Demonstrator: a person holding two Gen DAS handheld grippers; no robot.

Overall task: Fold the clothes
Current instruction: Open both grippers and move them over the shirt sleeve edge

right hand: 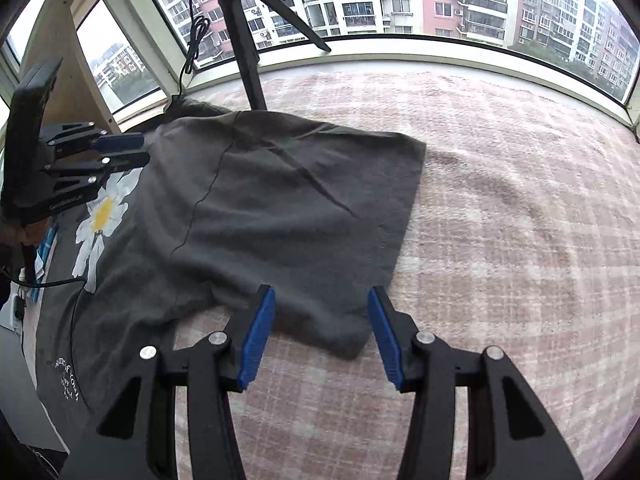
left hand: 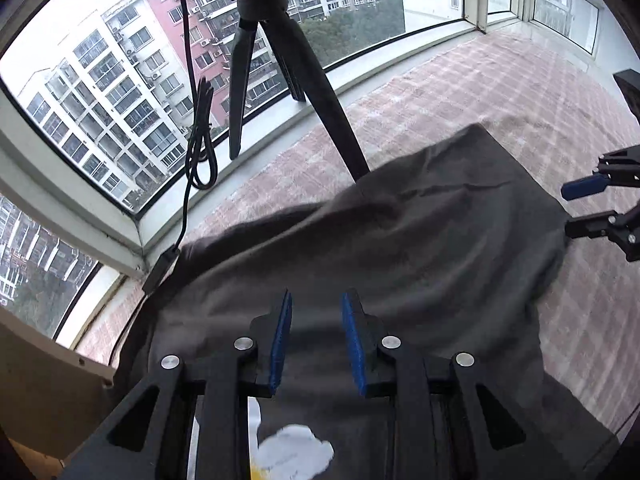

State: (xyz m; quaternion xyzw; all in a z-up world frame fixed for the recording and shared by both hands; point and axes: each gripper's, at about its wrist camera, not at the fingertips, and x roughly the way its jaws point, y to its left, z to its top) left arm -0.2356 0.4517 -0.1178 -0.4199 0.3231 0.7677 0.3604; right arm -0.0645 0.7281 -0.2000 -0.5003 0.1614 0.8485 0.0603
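A dark grey T-shirt [right hand: 256, 200] lies spread on a pink checked blanket [right hand: 500, 220], its far part folded over so that a white daisy print [right hand: 102, 216] shows at the left. The right gripper [right hand: 322, 334] hangs over the shirt's near edge with its blue pads parted, nothing between them. The left gripper [left hand: 316, 344] sits above the shirt near the print; its fingers stand apart, and whether they touch the cloth is hard to tell from this angle. A black tripod [right hand: 244, 52] stands at the far side by the window, a black cable [left hand: 200, 136] dangling beside it.
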